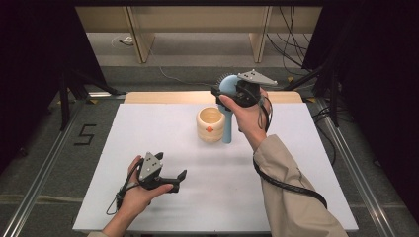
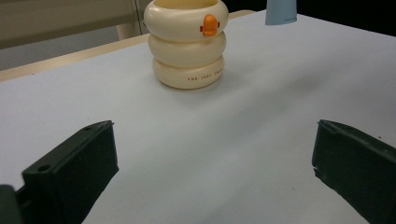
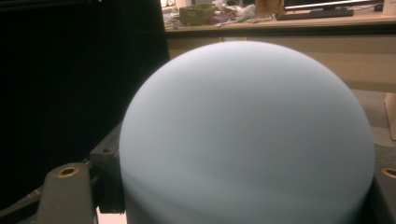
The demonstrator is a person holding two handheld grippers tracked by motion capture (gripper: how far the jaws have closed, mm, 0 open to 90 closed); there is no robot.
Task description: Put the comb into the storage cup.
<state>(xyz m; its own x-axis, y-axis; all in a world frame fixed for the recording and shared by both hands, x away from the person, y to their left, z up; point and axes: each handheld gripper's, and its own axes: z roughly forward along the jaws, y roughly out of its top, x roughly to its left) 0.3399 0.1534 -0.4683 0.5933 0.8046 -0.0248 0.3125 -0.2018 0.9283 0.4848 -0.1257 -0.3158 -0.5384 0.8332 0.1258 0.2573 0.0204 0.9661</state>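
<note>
Brush [image 1: 228, 116] stands upright, foot on table [image 1: 148, 128] just right of cup [image 1: 210, 124], long axis vertical. Right gripper [image 1: 222, 91] clamps its round blue head. Left gripper [image 1: 179, 178] wide, empty, well nearside of cup.

A lab-style recording bay is hosting this session: a white-topped table [image 1: 148, 148] is standing between black curtains [image 1: 34, 74] and metal floor rails [image 1: 44, 168], with a numeral marked on the grey floor [image 1: 85, 134]. Loose cables [image 1: 291, 44] are trailing past wooden benches [image 1: 197, 24], and a cluttered desk [image 3: 280, 23] is showing behind.
</note>
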